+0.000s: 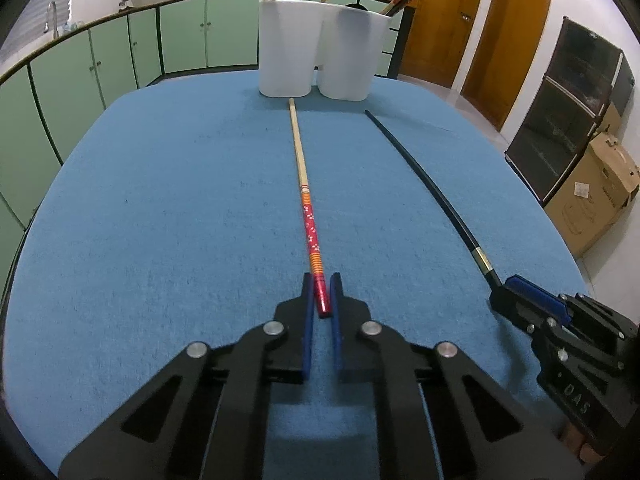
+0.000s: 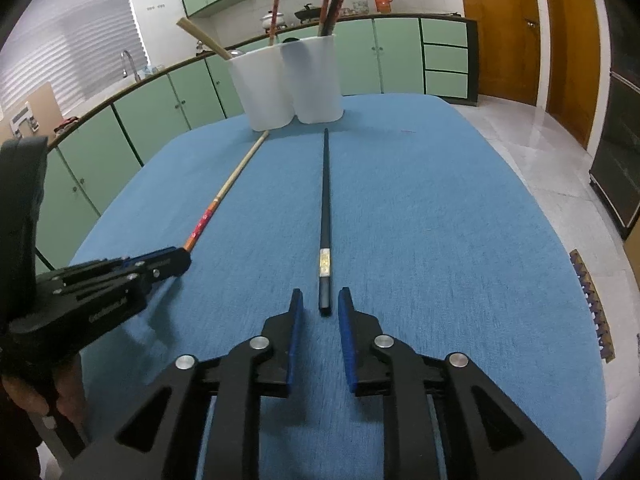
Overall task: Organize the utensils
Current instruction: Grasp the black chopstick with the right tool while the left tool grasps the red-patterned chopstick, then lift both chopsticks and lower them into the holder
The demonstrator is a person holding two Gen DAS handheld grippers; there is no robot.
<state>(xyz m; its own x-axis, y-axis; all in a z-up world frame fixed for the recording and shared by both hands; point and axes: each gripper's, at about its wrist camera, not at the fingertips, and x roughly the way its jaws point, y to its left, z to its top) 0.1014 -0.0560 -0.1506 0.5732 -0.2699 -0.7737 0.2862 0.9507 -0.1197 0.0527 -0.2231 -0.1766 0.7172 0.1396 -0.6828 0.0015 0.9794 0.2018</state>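
Observation:
A wooden chopstick with a red patterned handle (image 1: 305, 196) lies on the blue table (image 1: 160, 200), pointing at a white two-part holder (image 1: 320, 52) that holds several chopsticks. My left gripper (image 1: 321, 292) straddles its red end, jaws narrowly apart, not clamped. A black chopstick (image 2: 324, 216) lies to the right, parallel. My right gripper (image 2: 319, 308) is open with the black chopstick's near end just between its fingertips. Each gripper shows in the other's view: the right one (image 1: 516, 296) and the left one (image 2: 176, 260).
Green kitchen cabinets (image 1: 120, 56) run behind the table. Wooden doors (image 1: 480, 32), a dark glass cabinet (image 1: 568, 120) and a cardboard box (image 1: 592, 192) stand on the right. The table's edges are close on both sides.

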